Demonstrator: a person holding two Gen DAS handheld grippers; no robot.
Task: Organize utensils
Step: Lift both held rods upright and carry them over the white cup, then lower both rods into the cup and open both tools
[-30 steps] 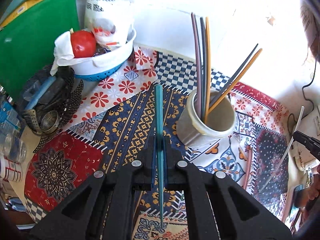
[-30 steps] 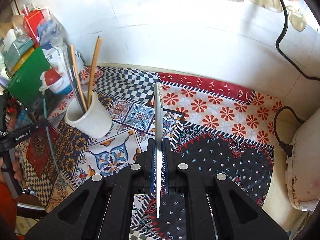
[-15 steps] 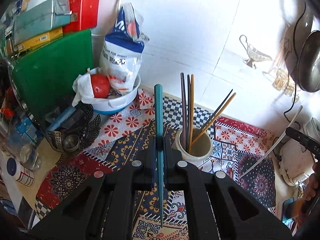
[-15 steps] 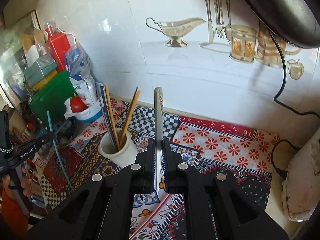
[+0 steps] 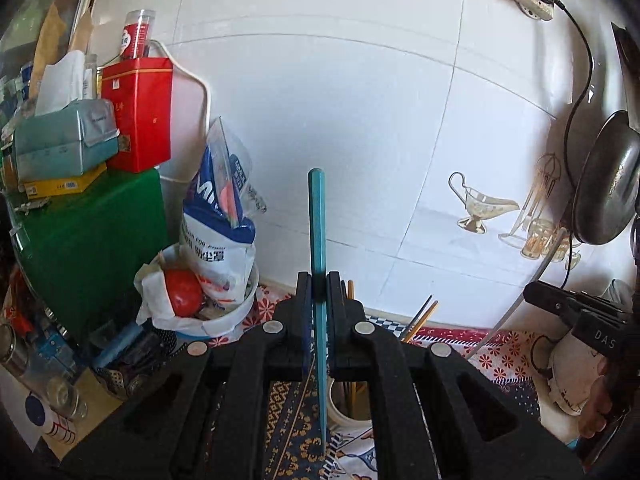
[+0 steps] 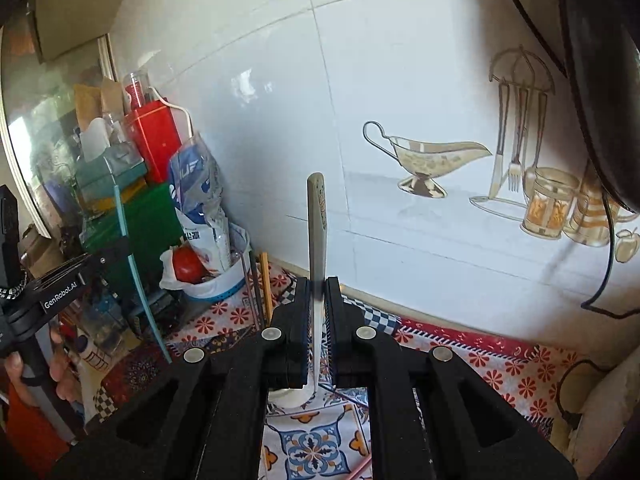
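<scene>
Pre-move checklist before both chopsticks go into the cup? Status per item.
1. Left hand-held gripper clamped on teal chopstick: ok.
2. Right hand-held gripper clamped on white chopstick: ok.
3. White cup standing upright on the patterned mat: ok.
4. Room in the cup among the chopsticks already inside: cannot tell, mouth mostly hidden by the hand-held grippers.
5. Lower chopstick tips above the cup rim: cannot tell.
6. The two hand-held grippers apart from each other: ok.

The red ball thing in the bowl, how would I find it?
Look left along the white tiled wall to the cluttered corner. A white bowl sits there, before the green board. The tomato is the round, shiny red thing inside, beside a blue-and-white bag.
</scene>
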